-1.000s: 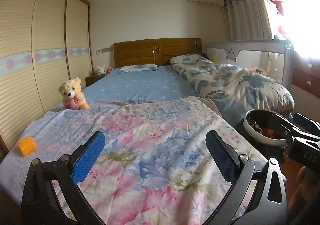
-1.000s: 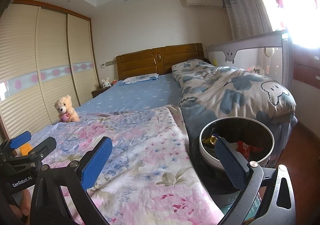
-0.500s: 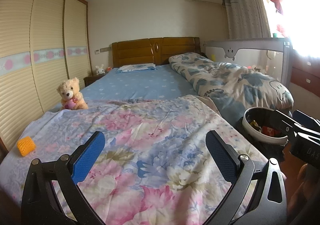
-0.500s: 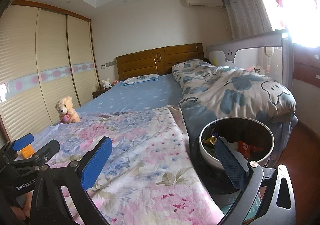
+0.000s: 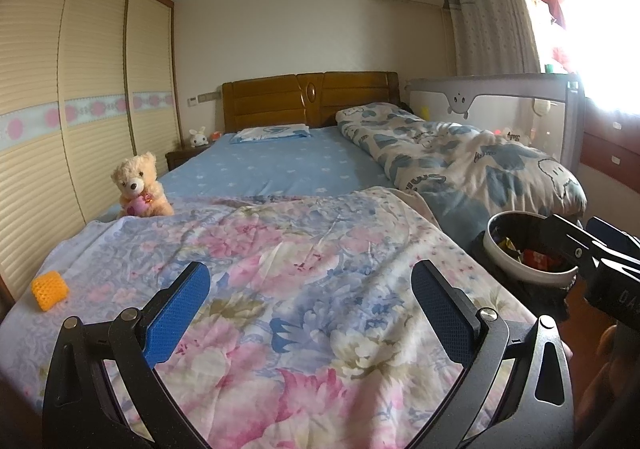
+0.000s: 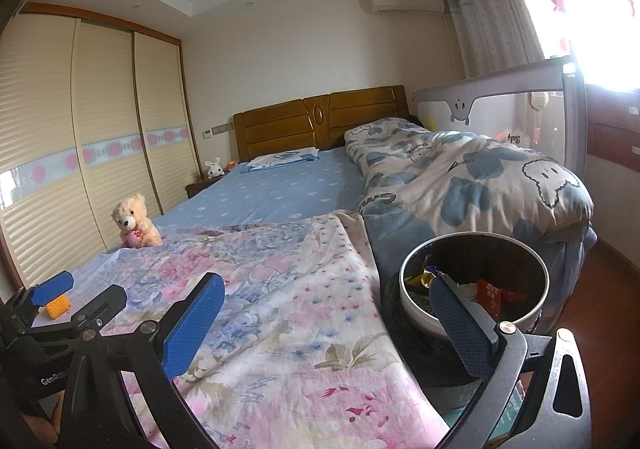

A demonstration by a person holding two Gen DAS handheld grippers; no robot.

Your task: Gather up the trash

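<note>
A round white-rimmed trash bin (image 6: 474,285) with a black liner stands at the right side of the bed and holds wrappers; it also shows in the left wrist view (image 5: 528,253). A small orange-yellow netted piece (image 5: 50,290) lies on the floral sheet at the bed's left edge, and shows in the right wrist view (image 6: 58,306). My left gripper (image 5: 310,305) is open and empty above the floral sheet. My right gripper (image 6: 324,319) is open and empty, its right finger in front of the bin.
A floral sheet (image 5: 280,257) covers the near bed. A teddy bear (image 5: 138,187) sits at the left edge. A blue-patterned duvet (image 6: 460,177) is heaped on the right, with a grey bed rail (image 5: 492,105) behind. Wardrobe doors (image 5: 80,89) line the left wall.
Both views have shifted slightly. The grippers stay open and empty, and nothing on the bed has moved.
</note>
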